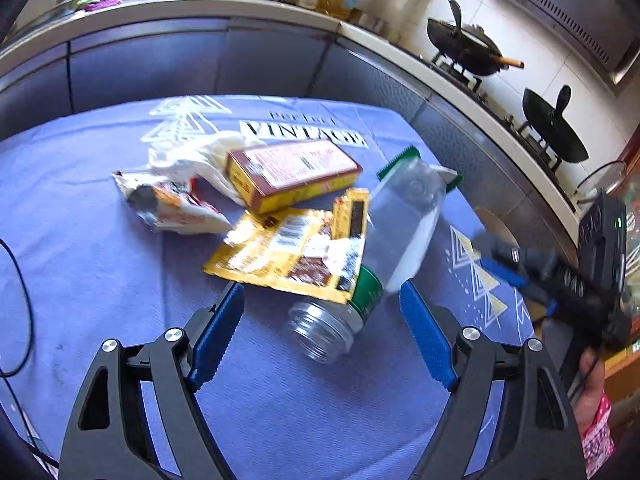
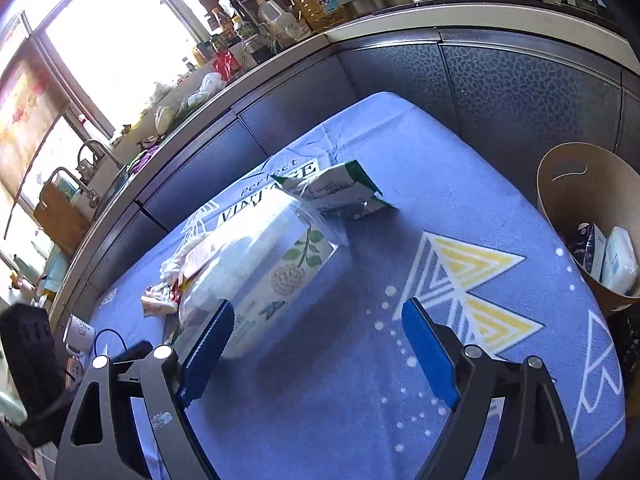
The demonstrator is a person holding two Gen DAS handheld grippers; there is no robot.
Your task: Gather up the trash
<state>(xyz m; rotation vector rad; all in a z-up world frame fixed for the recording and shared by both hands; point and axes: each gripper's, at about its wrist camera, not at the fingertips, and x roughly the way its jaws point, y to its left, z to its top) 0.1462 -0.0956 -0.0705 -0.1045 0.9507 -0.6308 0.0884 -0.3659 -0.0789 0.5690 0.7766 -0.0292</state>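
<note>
Trash lies in a loose pile near the middle of the blue tablecloth (image 1: 100, 260): one clear plastic bottle (image 1: 372, 264) on its side with a green label and an open neck, one yellow wrapper (image 1: 288, 248) touching it, one brown-and-yellow box (image 1: 292, 176), one crumpled white-and-orange packet (image 1: 172, 208), one white tissue wad (image 1: 192, 152) and one green-edged pouch (image 2: 340, 192) towards the far edge. The left gripper (image 1: 322, 312) hangs over the bottle's neck, its blue fingers (image 1: 218, 332) spread wide with nothing pinched between them. The right gripper (image 2: 318, 336) is spread too, empty, over bare cloth beside the bottle. The near half of the cloth is free. One tan bin (image 2: 560, 184) stands off the table's right edge, with a few items inside. A dark cabinet front (image 1: 160, 68) runs close along the far edge, and two black woks (image 1: 464, 44) sit on the stove.
</note>
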